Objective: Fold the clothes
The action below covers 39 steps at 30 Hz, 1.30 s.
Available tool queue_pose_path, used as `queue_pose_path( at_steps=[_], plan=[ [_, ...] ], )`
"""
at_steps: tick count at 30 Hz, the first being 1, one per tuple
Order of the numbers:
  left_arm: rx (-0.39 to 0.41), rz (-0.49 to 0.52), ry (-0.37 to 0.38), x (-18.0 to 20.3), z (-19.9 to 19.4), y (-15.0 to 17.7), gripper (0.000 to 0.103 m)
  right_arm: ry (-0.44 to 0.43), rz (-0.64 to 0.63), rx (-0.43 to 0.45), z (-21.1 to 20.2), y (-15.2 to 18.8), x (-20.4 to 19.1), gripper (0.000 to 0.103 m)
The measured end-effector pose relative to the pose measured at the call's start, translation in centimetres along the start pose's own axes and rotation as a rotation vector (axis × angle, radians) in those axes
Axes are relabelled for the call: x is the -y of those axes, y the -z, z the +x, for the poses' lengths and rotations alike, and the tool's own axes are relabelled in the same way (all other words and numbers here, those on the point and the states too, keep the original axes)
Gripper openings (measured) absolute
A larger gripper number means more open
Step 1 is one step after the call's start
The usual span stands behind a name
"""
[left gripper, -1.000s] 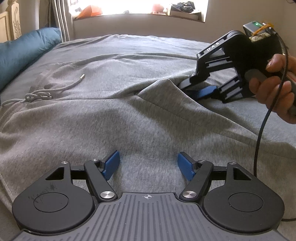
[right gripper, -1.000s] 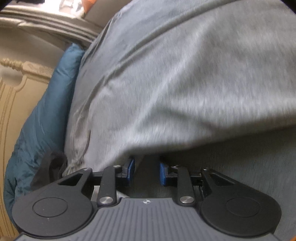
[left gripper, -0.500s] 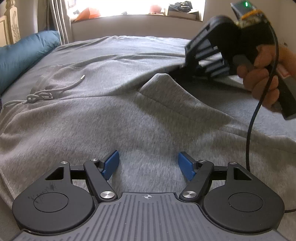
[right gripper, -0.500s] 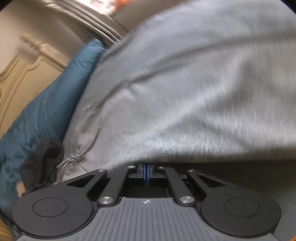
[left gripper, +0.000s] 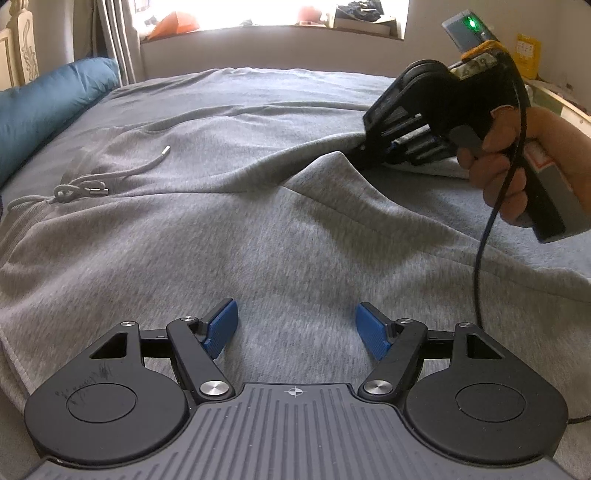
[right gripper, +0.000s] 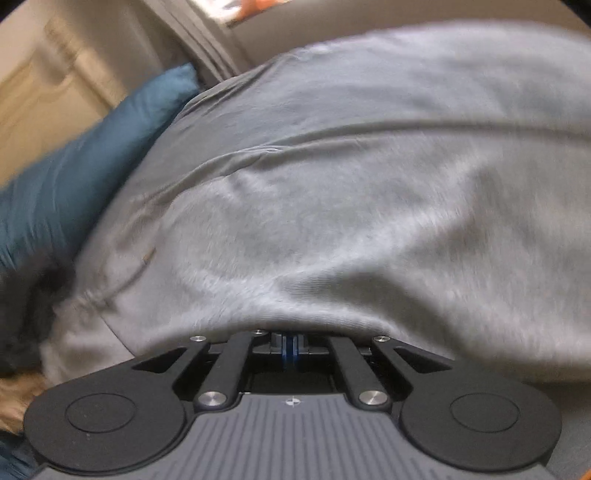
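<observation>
A grey hoodie (left gripper: 229, 236) lies spread over a grey bed, its drawstring (left gripper: 92, 182) knotted at the left. My left gripper (left gripper: 297, 326) hovers low over the near part of the hoodie, open, with nothing between its blue pads. In the left wrist view a hand holds my right gripper (left gripper: 373, 151) at the upper right, shut on a lifted edge of the hoodie. The right wrist view shows that gripper (right gripper: 290, 345) with its blue pads pressed together on the hoodie's edge (right gripper: 295, 295), which drapes over the fingers.
A teal pillow (left gripper: 48, 110) lies at the bed's left side by a cream headboard (left gripper: 18, 48). A window sill (left gripper: 266, 29) with objects runs behind the bed. A black cable (left gripper: 491, 229) hangs from the right gripper. Something dark (right gripper: 22, 306) lies beside the pillow.
The right gripper closed on the hoodie's edge and has lifted it up and toward the right. My left gripper has stayed open in the same place.
</observation>
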<state>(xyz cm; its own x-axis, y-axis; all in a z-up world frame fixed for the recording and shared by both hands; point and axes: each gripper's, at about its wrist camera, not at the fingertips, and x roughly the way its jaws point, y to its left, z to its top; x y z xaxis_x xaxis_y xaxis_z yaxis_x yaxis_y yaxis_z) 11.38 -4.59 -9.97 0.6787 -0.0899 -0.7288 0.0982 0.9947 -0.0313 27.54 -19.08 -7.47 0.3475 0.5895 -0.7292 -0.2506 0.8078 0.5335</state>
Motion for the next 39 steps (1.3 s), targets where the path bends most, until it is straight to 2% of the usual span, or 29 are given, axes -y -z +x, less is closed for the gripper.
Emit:
queue_pose_path(
  at_steps=[2,6,12,14,17,22,25,29,33,39],
  plan=[
    [-0.003,-0.003,0.000,0.0,0.0,-0.1,0.072,-0.034,0.066,-0.042,0.3,0.2,0.8,0.000],
    [-0.011,-0.019,0.004,-0.3,-0.2,-0.1,0.072,-0.073,0.101,-0.106,-0.1,1.4,0.4,0.000],
    [-0.016,-0.028,-0.006,-0.4,-0.3,-0.1,0.072,-0.129,0.162,-0.134,-1.1,2.3,0.8,0.000],
    [-0.017,-0.029,-0.009,-0.4,-0.3,-0.1,0.072,-0.099,0.131,-0.149,-0.6,3.2,0.8,0.000],
    [-0.019,-0.029,-0.013,-0.3,-0.3,-0.1,0.072,-0.106,0.120,-0.125,-1.1,3.3,0.8,0.000],
    [-0.025,-0.042,-0.014,-0.6,-0.4,-0.1,0.073,-0.096,0.068,-0.058,-4.5,2.4,0.7,0.004],
    [-0.031,-0.052,-0.015,-0.6,-0.4,-0.3,0.074,-0.097,0.077,-0.022,-6.9,2.4,1.2,0.014],
    [-0.030,-0.062,-0.014,-0.8,-0.7,-0.4,0.074,-0.101,0.117,0.036,-10.9,3.4,2.6,0.015],
    [-0.023,-0.066,-0.021,-0.8,-1.2,-0.4,0.075,-0.099,0.148,0.080,-15.7,5.7,4.3,0.015],
    [-0.003,-0.042,-0.023,0.0,-2.0,-0.5,0.076,-0.039,0.115,0.029,-19.8,10.3,5.4,0.015]
  ],
)
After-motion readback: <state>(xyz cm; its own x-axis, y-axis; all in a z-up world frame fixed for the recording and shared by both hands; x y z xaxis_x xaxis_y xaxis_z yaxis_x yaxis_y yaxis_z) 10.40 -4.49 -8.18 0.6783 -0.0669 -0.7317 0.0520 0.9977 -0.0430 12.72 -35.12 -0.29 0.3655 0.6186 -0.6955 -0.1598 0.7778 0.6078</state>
